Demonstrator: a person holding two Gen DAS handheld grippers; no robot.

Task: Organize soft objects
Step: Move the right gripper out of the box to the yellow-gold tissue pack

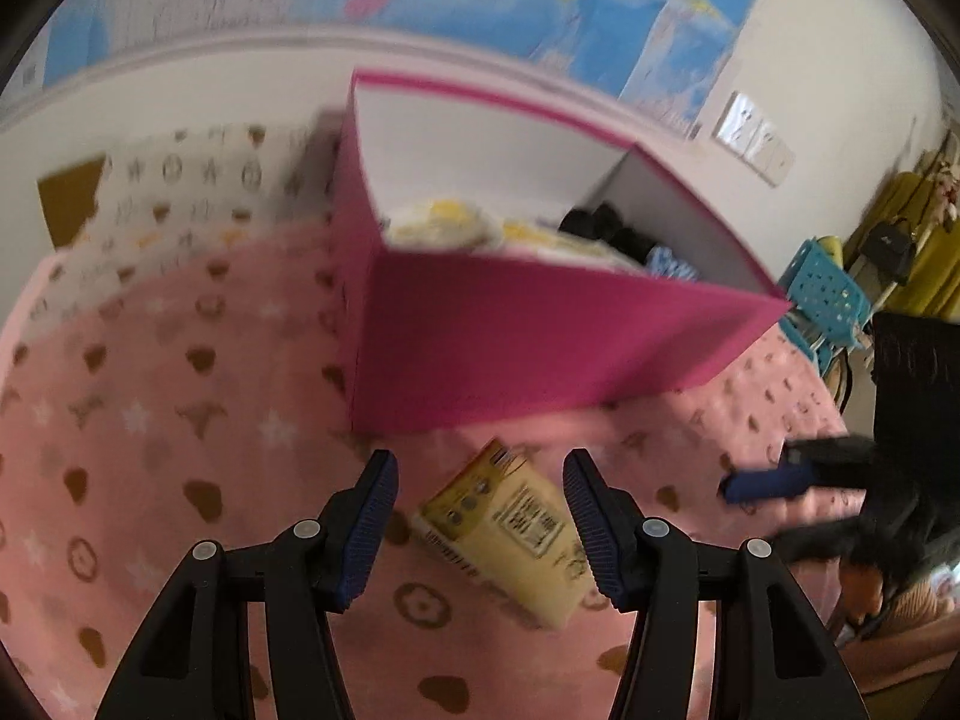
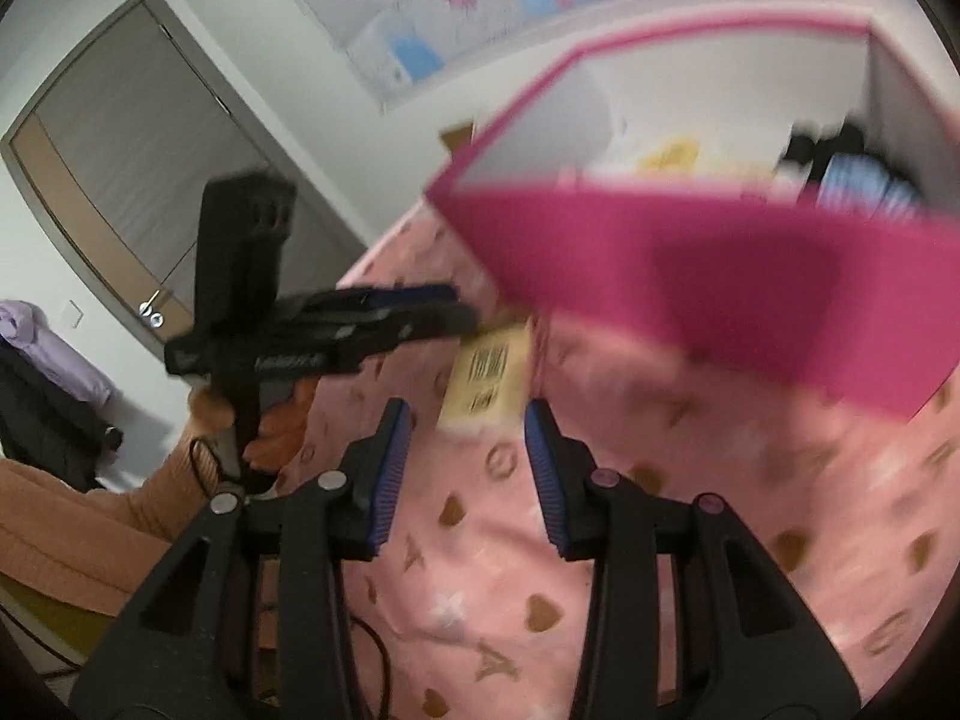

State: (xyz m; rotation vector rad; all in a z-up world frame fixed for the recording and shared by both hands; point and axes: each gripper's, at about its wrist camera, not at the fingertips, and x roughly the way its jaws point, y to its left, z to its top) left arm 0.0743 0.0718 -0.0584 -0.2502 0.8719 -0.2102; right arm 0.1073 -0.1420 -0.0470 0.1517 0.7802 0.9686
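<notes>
A yellow soft packet (image 1: 510,534) with a barcode label lies on the pink bedspread (image 1: 150,450), just in front of an open magenta box (image 1: 540,348). My left gripper (image 1: 480,468) hovers over the packet, open, its blue pads either side of it and apart from it. My right gripper (image 2: 468,414) is open too, and the packet (image 2: 489,378) lies just beyond its fingertips. In the right wrist view the left gripper (image 2: 462,306) reaches in from the left. The box (image 2: 720,276) holds yellow-white packs (image 1: 444,222), a black item (image 1: 606,228) and a blue striped item (image 1: 672,264).
A white patterned pillow (image 1: 180,180) lies behind the box at left. A blue perforated basket (image 1: 828,294) stands beyond the bed's right edge. A person's orange sleeve (image 2: 90,534) is at lower left, with a door (image 2: 120,150) behind it. A map hangs on the wall.
</notes>
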